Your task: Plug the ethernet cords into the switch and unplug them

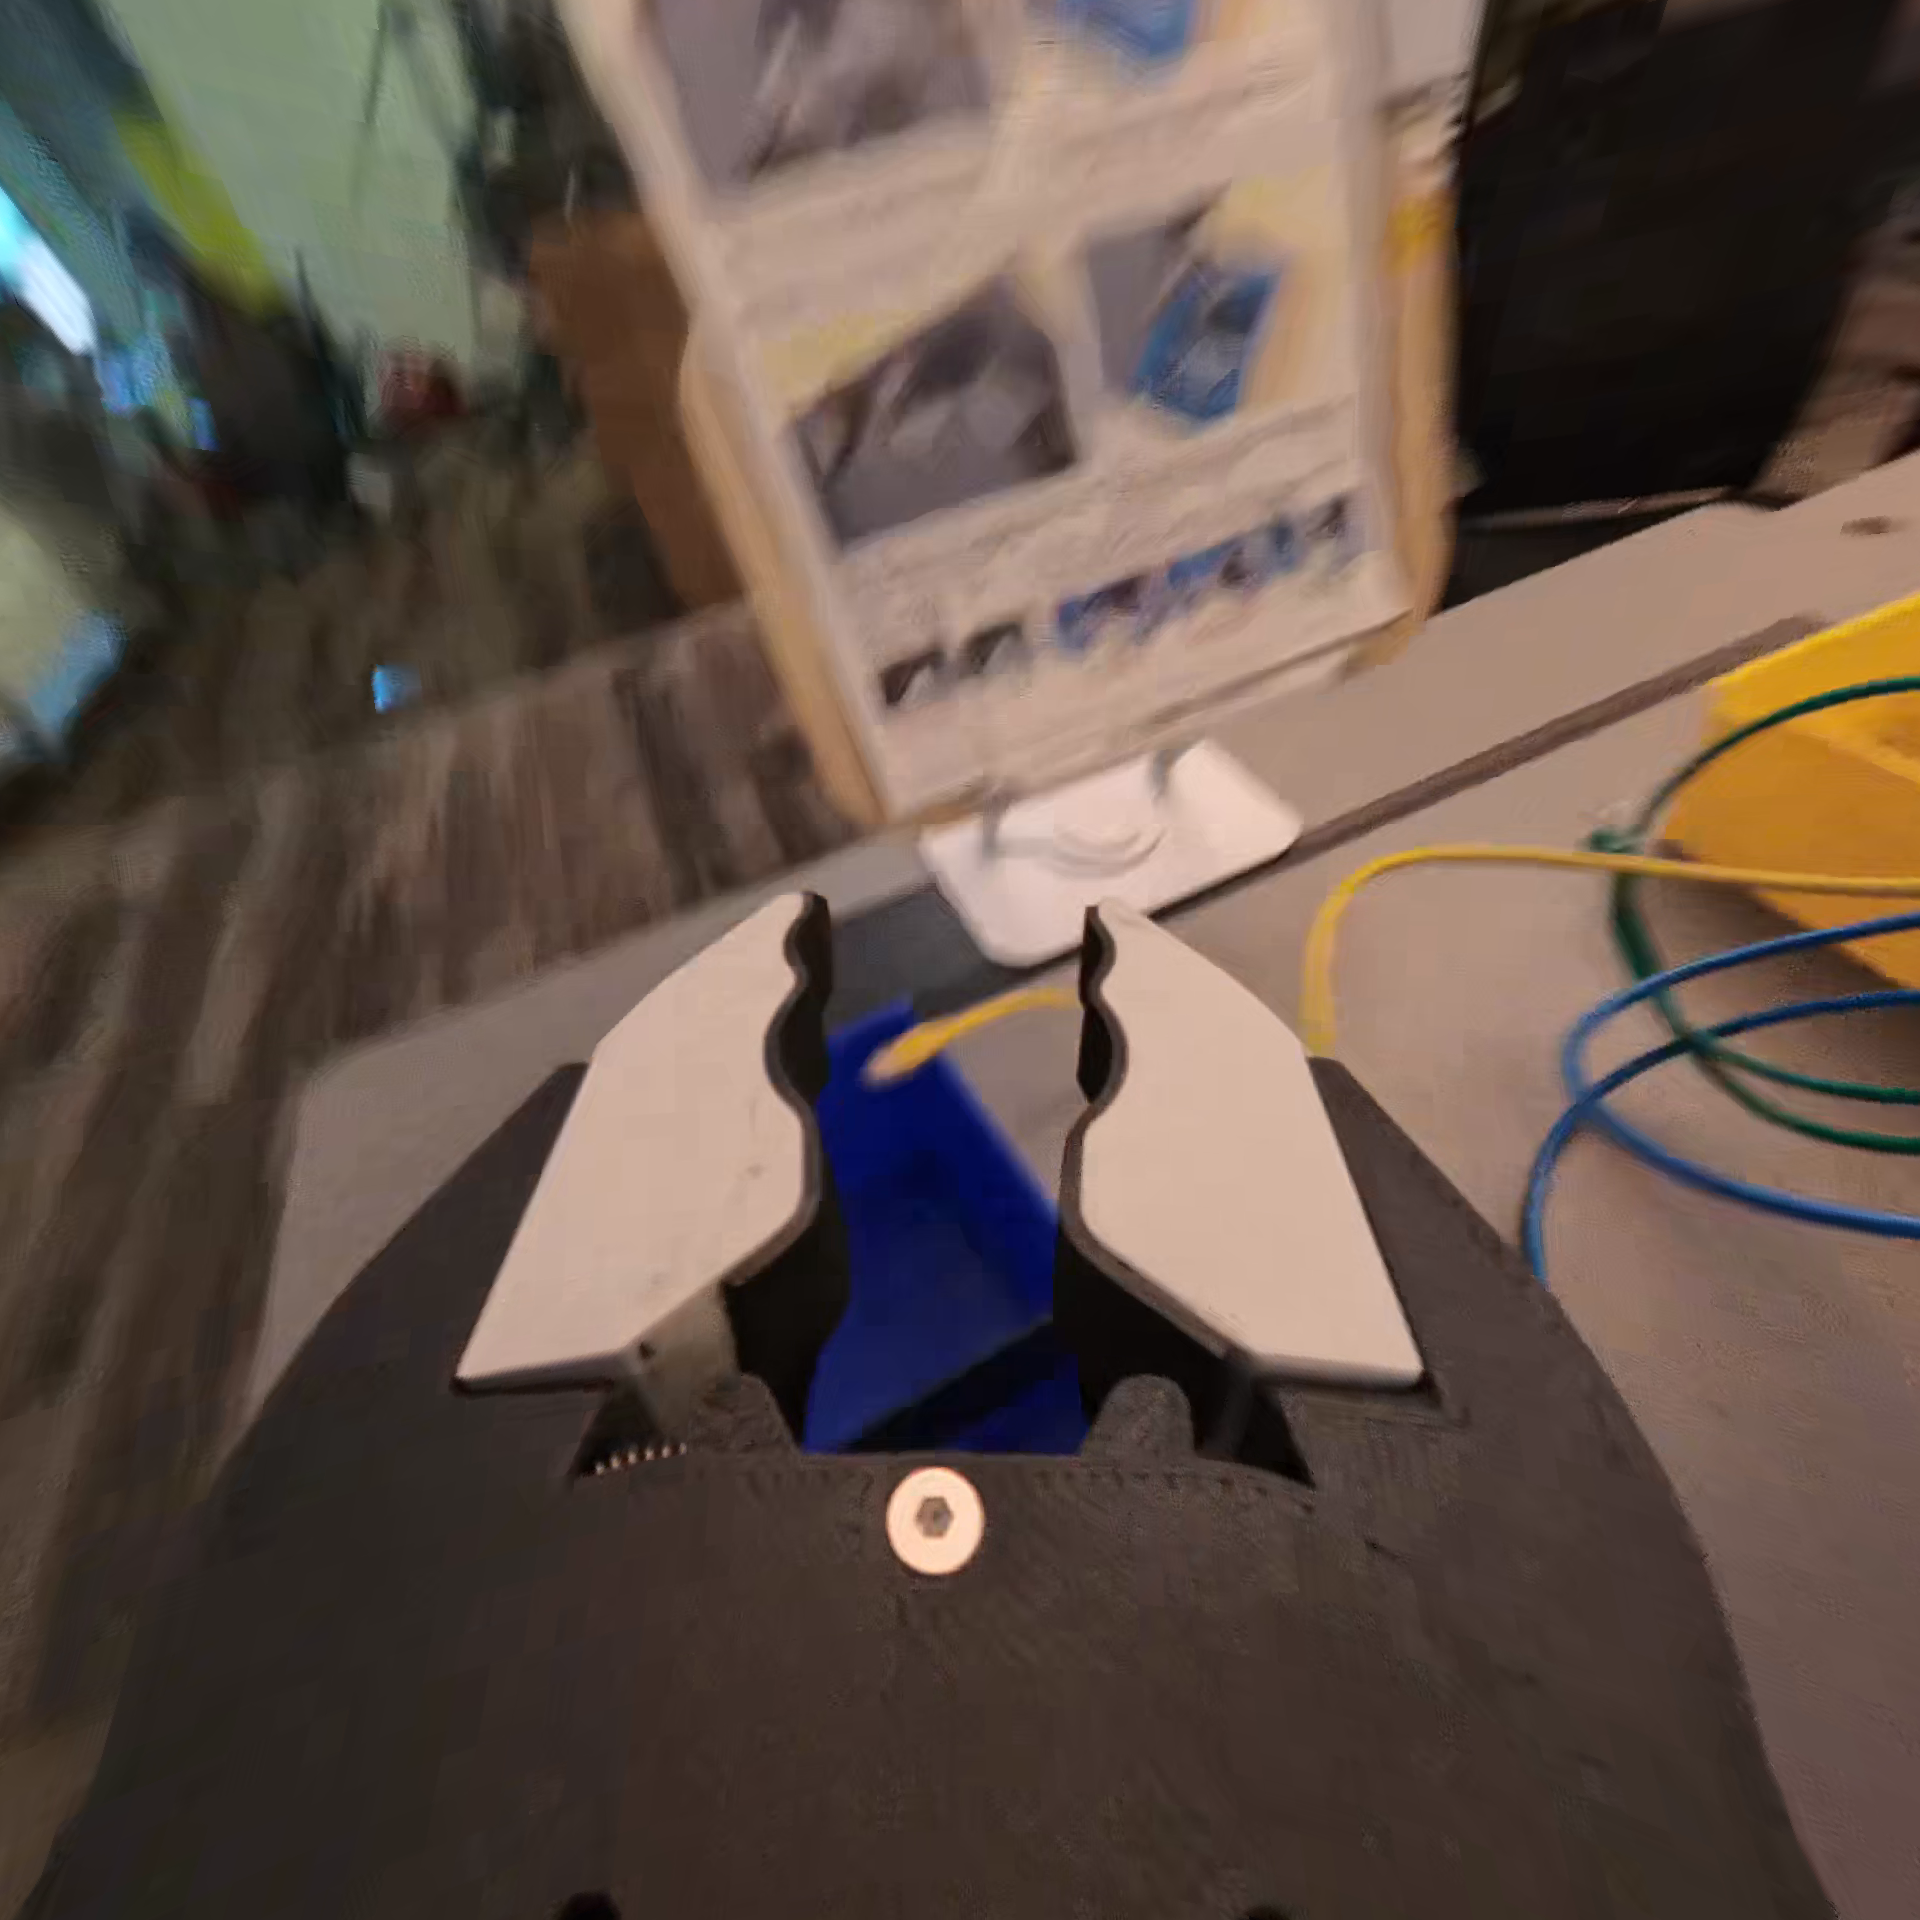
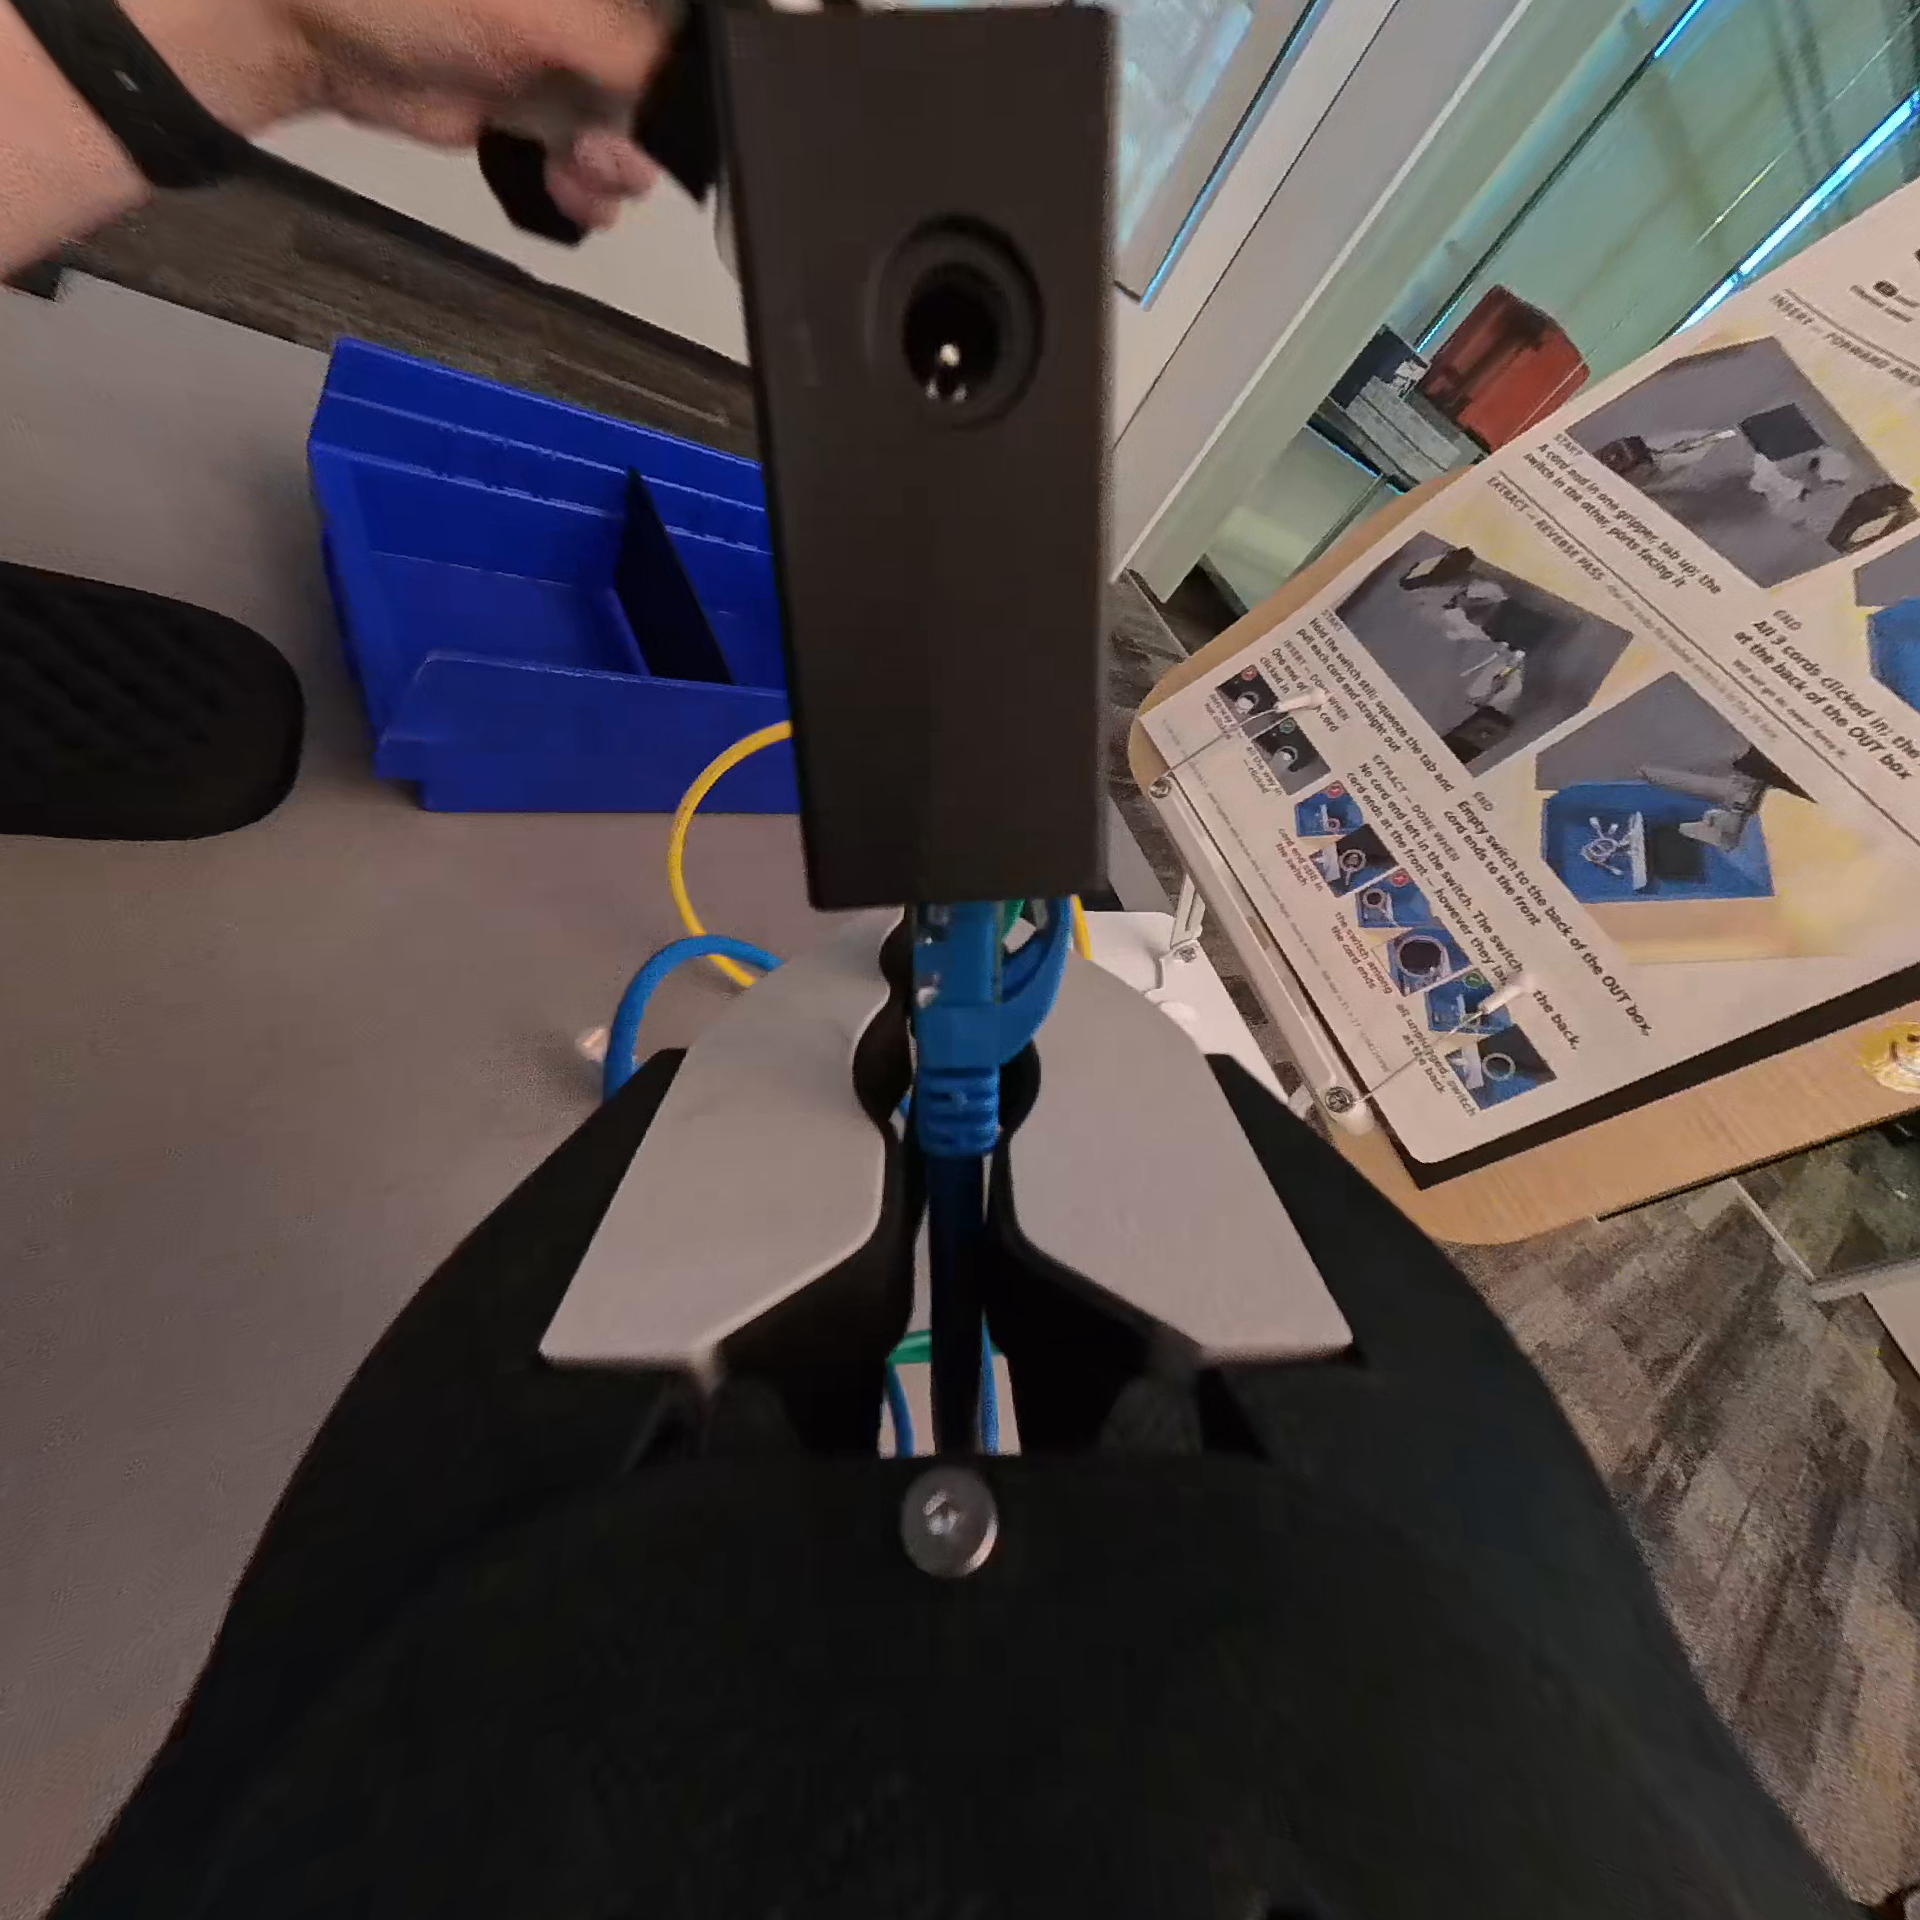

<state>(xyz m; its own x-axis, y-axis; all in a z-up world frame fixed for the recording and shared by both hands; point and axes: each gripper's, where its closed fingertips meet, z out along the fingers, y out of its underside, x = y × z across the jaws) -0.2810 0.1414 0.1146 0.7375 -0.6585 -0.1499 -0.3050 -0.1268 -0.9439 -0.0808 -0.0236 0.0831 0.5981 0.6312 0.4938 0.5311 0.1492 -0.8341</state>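
Colours: mostly black, grey, blue, yellow.

Both grippers: black bodies, light grey finger plates (image 1: 675,1132), silver screw (image 1: 934,1520). Switch (image 2: 935,520) plain matte black. Cords: blue cord (image 2: 961,1049) with a ribbed blue boot, yellow cord (image 1: 1351,904), green cord (image 1: 1662,997). Bin (image 2: 499,582) solid royal blue; second box (image 1: 1829,769) yellow. Table (image 2: 312,1039) flat grey. Instruction sheet (image 2: 1558,748) white with black print, grey and blue photos, pale yellow patches. Floor (image 1: 416,831) streaky grey-brown.

Left view motion-blurred: sheet (image 1: 1049,405) unreadable. My right fingers (image 2: 769,1101) hide blue cord (image 2: 956,1081); switch (image 2: 925,457) ports unseen.
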